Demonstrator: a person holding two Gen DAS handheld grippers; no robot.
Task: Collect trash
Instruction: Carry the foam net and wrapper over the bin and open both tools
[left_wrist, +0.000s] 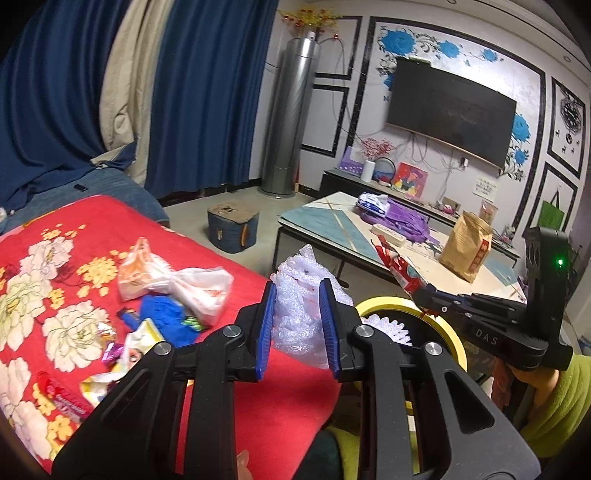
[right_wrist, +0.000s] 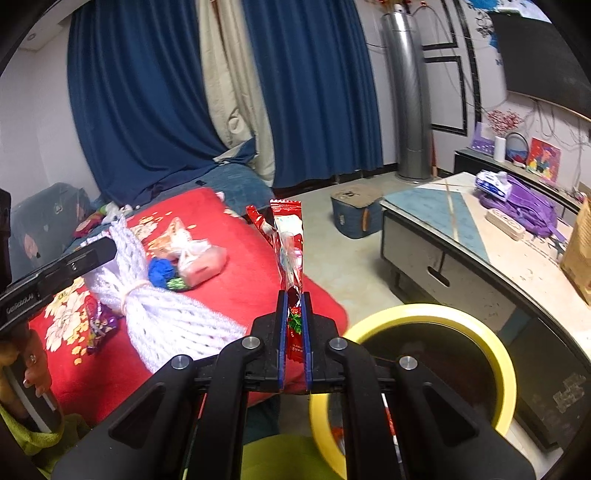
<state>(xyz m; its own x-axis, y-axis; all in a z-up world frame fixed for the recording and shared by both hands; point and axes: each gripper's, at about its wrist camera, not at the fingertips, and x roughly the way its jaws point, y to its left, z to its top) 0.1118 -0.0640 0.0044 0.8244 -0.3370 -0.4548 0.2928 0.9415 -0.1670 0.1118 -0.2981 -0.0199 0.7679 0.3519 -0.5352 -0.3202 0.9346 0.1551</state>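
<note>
My left gripper (left_wrist: 297, 295) is shut on a white foam net sleeve (left_wrist: 301, 317), held above the edge of the red floral blanket (left_wrist: 74, 229); the sleeve also shows in the right wrist view (right_wrist: 147, 299). My right gripper (right_wrist: 294, 314) is shut on a red snack wrapper (right_wrist: 290, 243), held upright beside the yellow-rimmed bin (right_wrist: 424, 314). That bin (left_wrist: 391, 304) lies just behind the left gripper. More trash lies on the blanket: a white-orange plastic bag (left_wrist: 166, 280), a blue crumpled piece (left_wrist: 166, 317) and small wrappers (left_wrist: 110, 350).
A low table (left_wrist: 332, 221) stands to the right with a purple bag (left_wrist: 399, 218), a brown paper bag (left_wrist: 465, 251) and a power strip (left_wrist: 388, 234). A blue stool (left_wrist: 232, 229) sits on the floor. Blue curtains and a tower fan stand behind.
</note>
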